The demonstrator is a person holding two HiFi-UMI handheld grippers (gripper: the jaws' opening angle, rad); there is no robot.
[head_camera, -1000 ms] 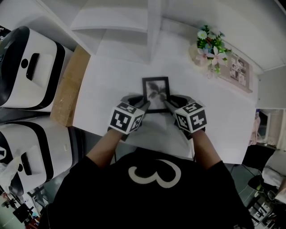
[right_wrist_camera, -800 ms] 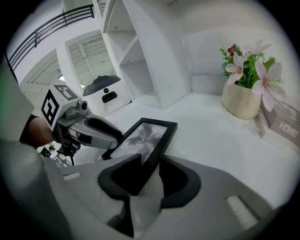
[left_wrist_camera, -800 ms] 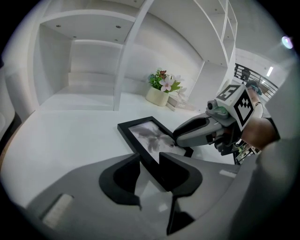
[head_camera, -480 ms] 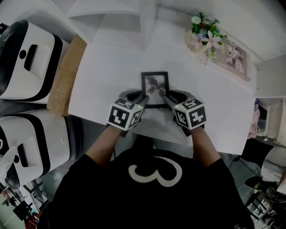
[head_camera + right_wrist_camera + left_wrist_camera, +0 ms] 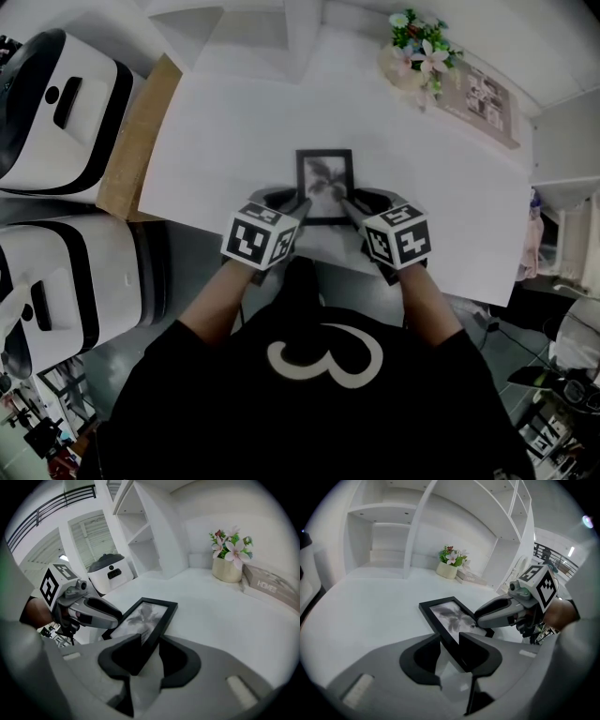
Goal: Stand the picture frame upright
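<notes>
Far left, off the table, sit two chunky white machines [image 5: 56, 112] with black trim. A brown board [image 5: 131, 159] runs along the left edge of the white table [image 5: 225, 122].

The left gripper [image 5: 296, 210] comes in from the near side. Its jaws are clamped on the left rail of the picture frame [image 5: 325, 186], down by the bottom corner. In the left gripper view the black rail sits pinched right between them.

The frame is around the middle of the table, closer to the near edge. It's picture side up, with its top end pointing away toward the white shelves [image 5: 253, 28], so it's not standing yet. I can't tell whether the near end is lifted off the surface.

The right gripper [image 5: 350, 208] mirrors the left and is closed on the frame's right rail near the other bottom corner. So the frame sits squarely between the two grippers.

Way over in the back right corner there's a flower pot [image 5: 412, 47] with a plaque [image 5: 478, 94] just beside it, well apart from the frame.
</notes>
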